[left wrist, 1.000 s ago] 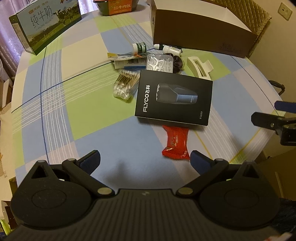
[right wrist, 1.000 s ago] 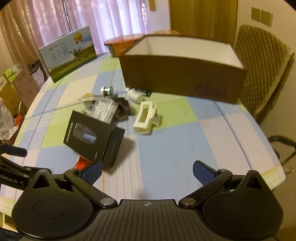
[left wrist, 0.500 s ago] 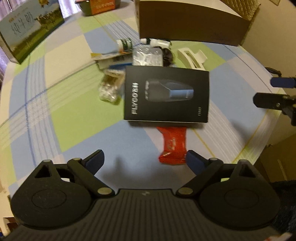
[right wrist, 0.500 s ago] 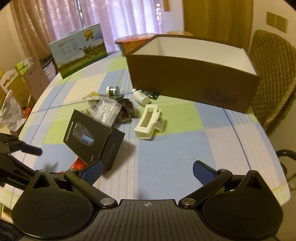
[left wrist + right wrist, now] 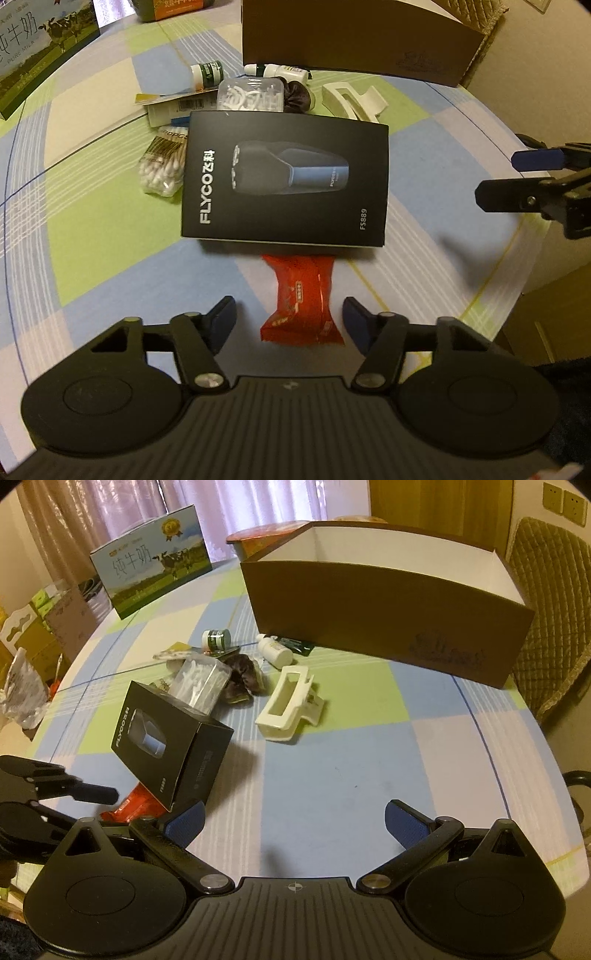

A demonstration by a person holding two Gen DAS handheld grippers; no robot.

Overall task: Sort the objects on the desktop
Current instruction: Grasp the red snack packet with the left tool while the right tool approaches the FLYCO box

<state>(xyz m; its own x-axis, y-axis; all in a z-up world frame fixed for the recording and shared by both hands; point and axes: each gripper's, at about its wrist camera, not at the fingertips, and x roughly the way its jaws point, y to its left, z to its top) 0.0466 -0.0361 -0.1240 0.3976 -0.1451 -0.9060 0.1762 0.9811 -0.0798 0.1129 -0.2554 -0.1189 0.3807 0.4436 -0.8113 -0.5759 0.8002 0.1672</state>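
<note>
- We see a black FLYCO shaver box [image 5: 284, 182] lying flat, face up, in the middle of the cluster on the desk.
- A red snack packet [image 5: 301, 297] lies just in front of it, one end tucked under the box's edge.
- A bag of cotton swabs [image 5: 162, 166] sits at the box's left side, touching it.
- Behind the box we find a clear case of floss picks [image 5: 251, 96] and a dark scrunchie [image 5: 297, 99] beside it.
- A cream hair claw clip [image 5: 290, 705] lies on its side, apart to the right.
- Two small white bottles, one green-labelled [image 5: 207, 74], the other [image 5: 284, 72] toppled, lie near the open brown cardboard box [image 5: 388, 602].
</note>
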